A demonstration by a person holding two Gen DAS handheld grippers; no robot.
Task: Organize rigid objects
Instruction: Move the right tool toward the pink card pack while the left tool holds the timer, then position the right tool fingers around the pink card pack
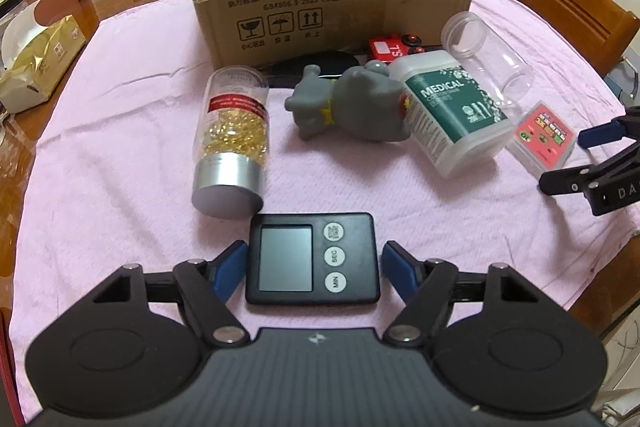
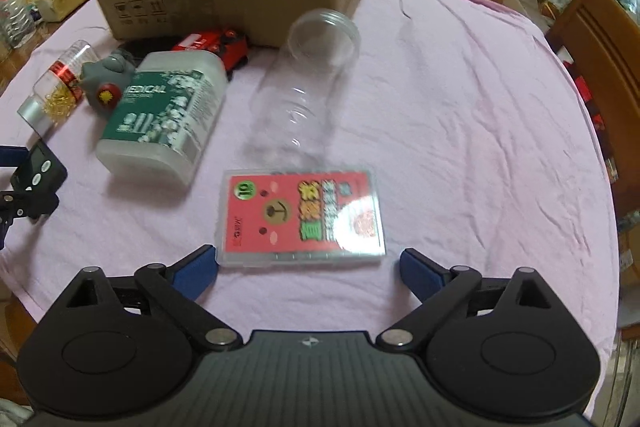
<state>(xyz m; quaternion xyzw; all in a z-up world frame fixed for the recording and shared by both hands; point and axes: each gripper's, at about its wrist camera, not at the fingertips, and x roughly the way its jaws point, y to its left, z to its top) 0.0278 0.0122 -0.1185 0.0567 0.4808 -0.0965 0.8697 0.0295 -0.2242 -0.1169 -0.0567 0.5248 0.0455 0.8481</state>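
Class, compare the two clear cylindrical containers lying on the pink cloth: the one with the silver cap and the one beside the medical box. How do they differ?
The capped bottle holds golden capsules; the open jar is empty. The capped bottle wears a silver cap and red label band; the open jar has neither, its threaded mouth bare. The capped bottle lies left of the grey toy, the open jar to the right of the medical box. Both are transparent and lie on their sides.

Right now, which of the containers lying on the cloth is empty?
The clear jar, lidless and see-through; the capsule bottle holds gold capsules, the medical tub is opaque.
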